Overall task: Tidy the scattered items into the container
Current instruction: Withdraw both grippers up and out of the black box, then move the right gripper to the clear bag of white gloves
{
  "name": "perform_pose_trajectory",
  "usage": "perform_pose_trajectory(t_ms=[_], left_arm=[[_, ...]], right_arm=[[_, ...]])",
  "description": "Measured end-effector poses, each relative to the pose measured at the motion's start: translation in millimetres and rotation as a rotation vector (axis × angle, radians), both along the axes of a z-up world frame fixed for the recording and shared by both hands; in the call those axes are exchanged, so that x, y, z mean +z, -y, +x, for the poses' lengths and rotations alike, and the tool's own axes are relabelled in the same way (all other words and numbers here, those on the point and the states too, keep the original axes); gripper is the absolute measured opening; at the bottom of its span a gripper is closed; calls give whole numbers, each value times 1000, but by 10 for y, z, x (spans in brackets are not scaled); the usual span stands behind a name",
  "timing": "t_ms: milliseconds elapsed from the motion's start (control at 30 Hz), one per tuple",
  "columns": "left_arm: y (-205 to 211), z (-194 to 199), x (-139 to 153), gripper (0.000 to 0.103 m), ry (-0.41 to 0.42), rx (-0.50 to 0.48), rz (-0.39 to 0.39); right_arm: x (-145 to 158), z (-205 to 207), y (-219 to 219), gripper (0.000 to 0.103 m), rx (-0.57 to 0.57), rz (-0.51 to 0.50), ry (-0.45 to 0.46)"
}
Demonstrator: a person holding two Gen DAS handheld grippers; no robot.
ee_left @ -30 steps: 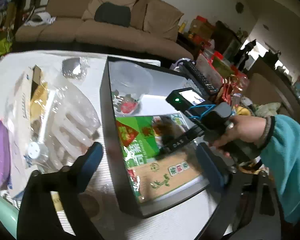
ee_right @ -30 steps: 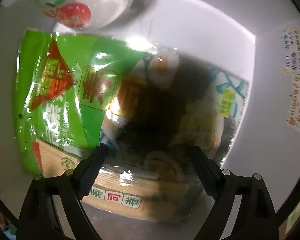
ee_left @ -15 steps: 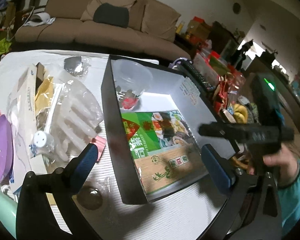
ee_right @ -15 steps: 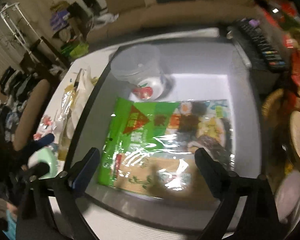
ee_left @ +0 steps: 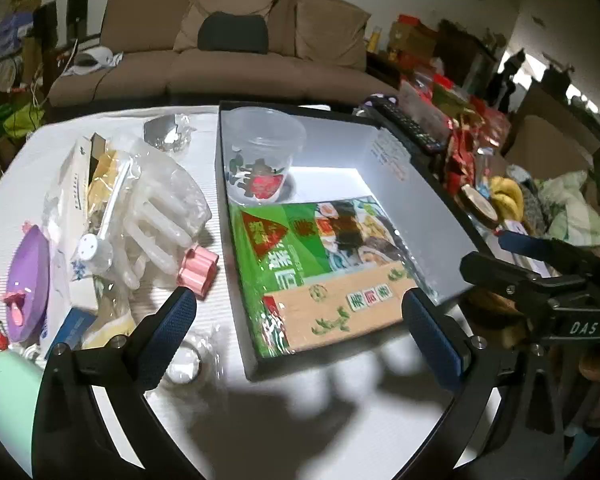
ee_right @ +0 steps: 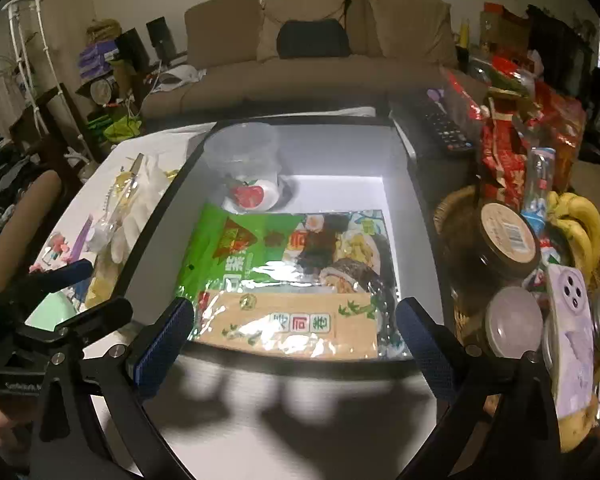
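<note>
Seaweed packet point(ee_right: 284, 276) lies in box point(ee_right: 416, 216) beyond right gripper point(ee_right: 292, 344) (seemingly empty).

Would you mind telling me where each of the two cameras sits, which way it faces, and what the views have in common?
Left wrist: on the left gripper, angled down over the table's near edge at the black box and the clutter to its left; own open fingers frame the view, right gripper at right.
Right wrist: on the right gripper, angled down at the same box, basket of jars to its right; own open fingers show, left gripper at left.
Shared: box, green seaweed packet, strawberry cup, sofa.
</note>
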State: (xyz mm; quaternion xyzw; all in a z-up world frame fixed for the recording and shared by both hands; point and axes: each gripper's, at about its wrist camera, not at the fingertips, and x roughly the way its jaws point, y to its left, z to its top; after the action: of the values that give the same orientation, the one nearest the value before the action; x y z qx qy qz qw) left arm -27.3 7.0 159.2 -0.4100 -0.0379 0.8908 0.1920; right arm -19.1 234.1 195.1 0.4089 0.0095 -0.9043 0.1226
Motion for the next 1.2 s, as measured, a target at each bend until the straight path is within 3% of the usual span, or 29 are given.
perform_pose_trajectory(t_ms=[167, 800, 1067, 1200], left_arm=[[4, 189, 142, 103, 2, 34, -4], [92, 662, 419, 103, -4, 105, -124], [429, 835, 359, 103, 7, 149, -141], [868, 917, 285, 103, 12, 207, -109]], right_arm=[[121, 263, -85, 103, -22, -19, -73], [395, 818, -230, 103, -32, -47, -93], [343, 998, 17, 103, 13, -65, -86], [324, 1057, 227, 103, 66, -71, -89]])
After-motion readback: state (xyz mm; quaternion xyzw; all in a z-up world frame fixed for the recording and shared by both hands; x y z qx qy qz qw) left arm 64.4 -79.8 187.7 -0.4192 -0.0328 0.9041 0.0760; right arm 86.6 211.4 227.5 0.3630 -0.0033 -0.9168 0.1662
